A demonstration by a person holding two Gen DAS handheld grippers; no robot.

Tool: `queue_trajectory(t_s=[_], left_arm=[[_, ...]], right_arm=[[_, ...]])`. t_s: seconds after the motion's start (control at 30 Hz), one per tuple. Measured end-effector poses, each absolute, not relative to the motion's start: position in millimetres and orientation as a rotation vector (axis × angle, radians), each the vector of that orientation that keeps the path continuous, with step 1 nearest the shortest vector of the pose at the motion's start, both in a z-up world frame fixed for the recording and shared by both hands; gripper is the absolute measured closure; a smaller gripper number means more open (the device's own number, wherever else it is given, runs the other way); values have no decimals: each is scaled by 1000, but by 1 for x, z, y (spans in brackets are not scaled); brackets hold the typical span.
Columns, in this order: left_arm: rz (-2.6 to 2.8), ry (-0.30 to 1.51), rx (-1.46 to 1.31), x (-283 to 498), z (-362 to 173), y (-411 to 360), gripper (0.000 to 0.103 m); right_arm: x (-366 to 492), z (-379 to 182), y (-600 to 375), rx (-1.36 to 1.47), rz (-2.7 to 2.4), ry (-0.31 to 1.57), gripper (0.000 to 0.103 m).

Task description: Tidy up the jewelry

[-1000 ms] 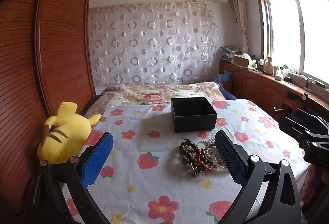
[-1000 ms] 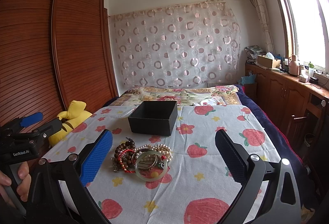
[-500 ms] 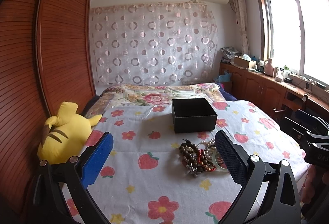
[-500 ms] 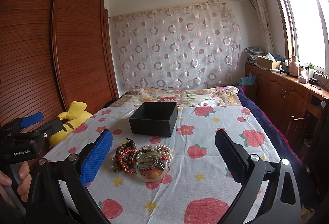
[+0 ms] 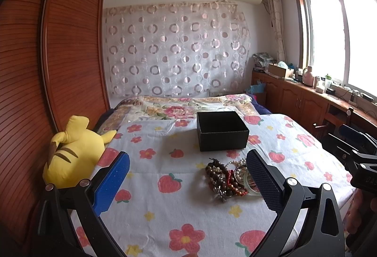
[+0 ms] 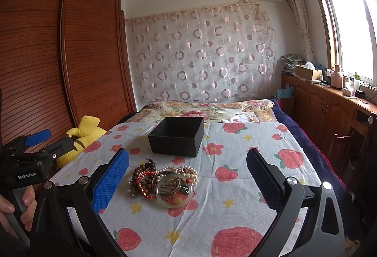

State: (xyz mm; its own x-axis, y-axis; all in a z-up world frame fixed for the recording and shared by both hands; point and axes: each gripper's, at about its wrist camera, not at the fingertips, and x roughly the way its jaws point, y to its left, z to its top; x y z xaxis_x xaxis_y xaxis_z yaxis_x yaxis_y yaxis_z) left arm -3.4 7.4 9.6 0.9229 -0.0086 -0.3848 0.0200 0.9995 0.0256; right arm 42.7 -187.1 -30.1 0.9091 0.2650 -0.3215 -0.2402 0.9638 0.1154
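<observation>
I hold my left gripper [image 5: 187, 182] and right gripper [image 6: 187, 178] level above the bedspread [image 6: 235, 186], both spread wide and empty. The jewelry pile [image 6: 162, 182] lies at twelve o'clock, the black box [image 6: 176, 136] just beyond.

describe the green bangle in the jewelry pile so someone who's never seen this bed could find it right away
Start at the bed with the strawberry-print sheet and find the open black box in its middle. Just in front of the box lies a jewelry pile. The bangle sits at the pile's near edge: one smooth, pale green solid ring, while its neighbours are strings of brown beads, red cord and pearls.
</observation>
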Motion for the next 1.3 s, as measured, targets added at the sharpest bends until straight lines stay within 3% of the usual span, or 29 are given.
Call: queue_trajectory(t_s=[0.47,0.7,1.3], left_arm=[[-50,494,17,18,-32,11,7],[-103,567,10,36,-54,12,7],[-171,716,-10,62,-97,23,7]], right_arm=[[59,-49,-193,52,322,415,2],[83,-80,-182,-12,385,514,14],[131,-121,-134,-228,534,741,18]])
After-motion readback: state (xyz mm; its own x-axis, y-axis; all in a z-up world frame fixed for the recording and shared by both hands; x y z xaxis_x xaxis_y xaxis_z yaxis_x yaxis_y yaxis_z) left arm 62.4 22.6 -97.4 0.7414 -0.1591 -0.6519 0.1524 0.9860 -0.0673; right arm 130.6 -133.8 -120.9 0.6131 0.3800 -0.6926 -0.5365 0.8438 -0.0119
